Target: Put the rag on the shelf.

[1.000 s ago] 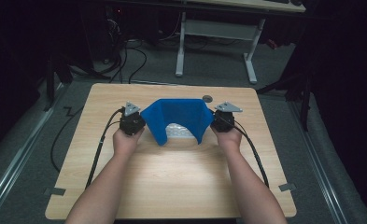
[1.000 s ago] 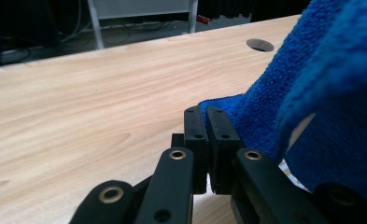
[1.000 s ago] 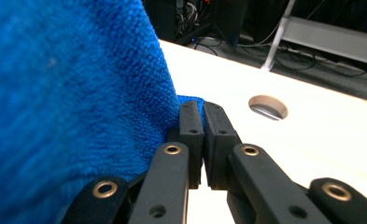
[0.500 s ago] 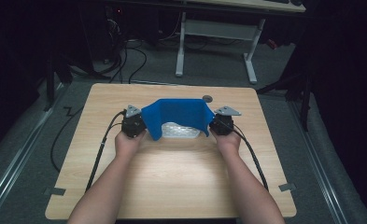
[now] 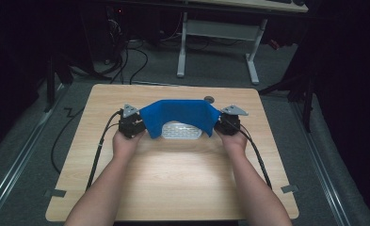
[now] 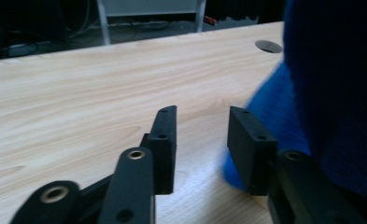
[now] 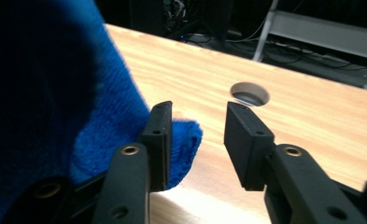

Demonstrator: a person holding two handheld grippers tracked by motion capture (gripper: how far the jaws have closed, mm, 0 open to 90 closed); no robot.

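Cloth (image 5: pixel 179 113) spanning the gap between both grippers over the counter (image 5: pixel 173 188), jaws parted and gripping nothing.

Draping as a blue band from the left gripper (image 5: pixel 136 126) to the right gripper (image 5: pixel 222 123), arching above a pale ridged object (image 5: pixel 181 131) lying flat on the wood. Spreading open in the left gripper view (image 6: pixel 200 140), with the fabric (image 6: pixel 330 107) sitting just beside the right-hand jaw rather than between the two. Standing apart likewise in the right gripper view (image 7: pixel 196 140), a cloth corner (image 7: pixel 183 140) poking past the left-hand jaw into the gap, unpinched. Judging by this: either letting go after laying the cloth over the object, or lining up for a fresh grip on its ends; cannot tell which. Calling next for either backing the jaws clear without snagging the nap, or sliding each corner fully between the jaws before closing.
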